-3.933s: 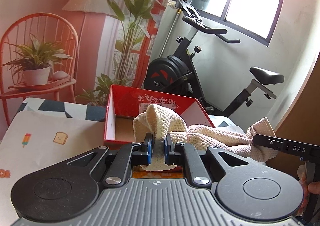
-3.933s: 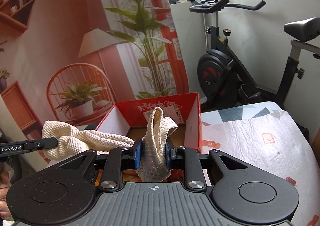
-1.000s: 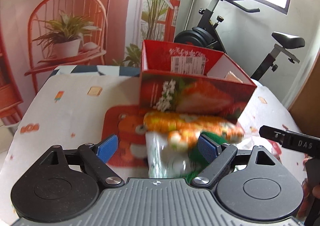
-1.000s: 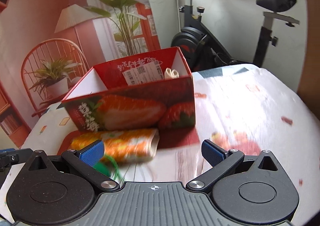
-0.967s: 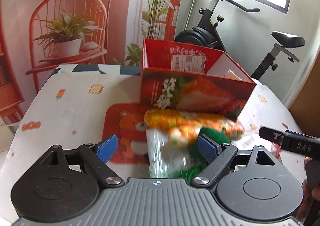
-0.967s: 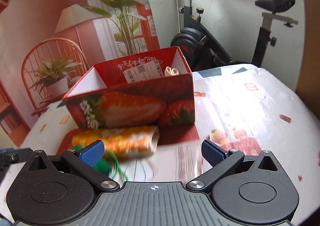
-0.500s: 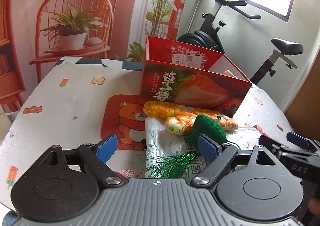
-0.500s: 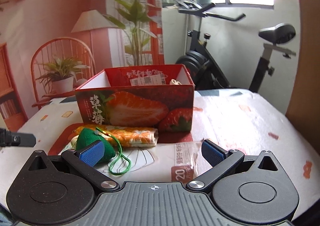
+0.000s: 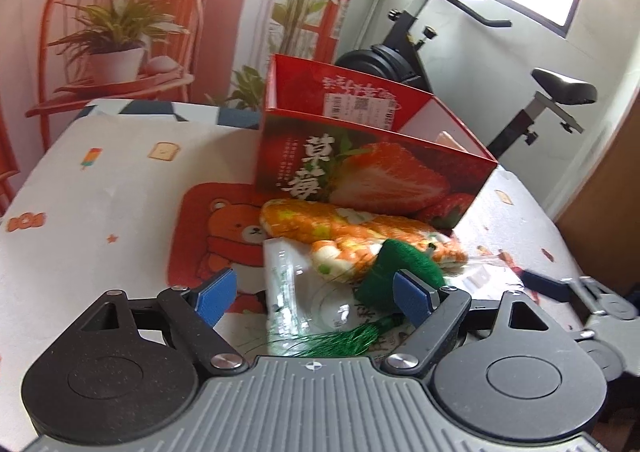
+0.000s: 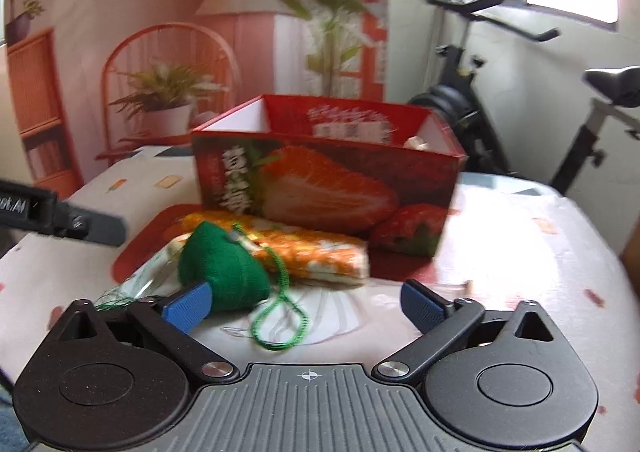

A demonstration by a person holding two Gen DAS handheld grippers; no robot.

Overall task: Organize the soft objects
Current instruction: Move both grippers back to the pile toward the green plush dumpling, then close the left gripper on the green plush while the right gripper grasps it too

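My left gripper (image 9: 314, 294) and right gripper (image 10: 307, 305) both have their jaws spread wide, holding nothing. The green pouch (image 10: 222, 266) lies on the bench just in front of the strawberry box (image 10: 324, 188), leaning against the orange cloth roll (image 10: 304, 248), which rests at the foot of the box. A plastic bag (image 9: 298, 292) lies under the pouch.

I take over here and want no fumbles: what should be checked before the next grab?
1. Left gripper open and empty: ok.
2. Right gripper open and empty: ok.
3. Green knitted pouch free on the table, nothing on top: ok.
4. Its green cord loop clear of the right fingers: ok.
5. Strawberry box open on top: ok.
6. Room left inside the box: cannot tell.
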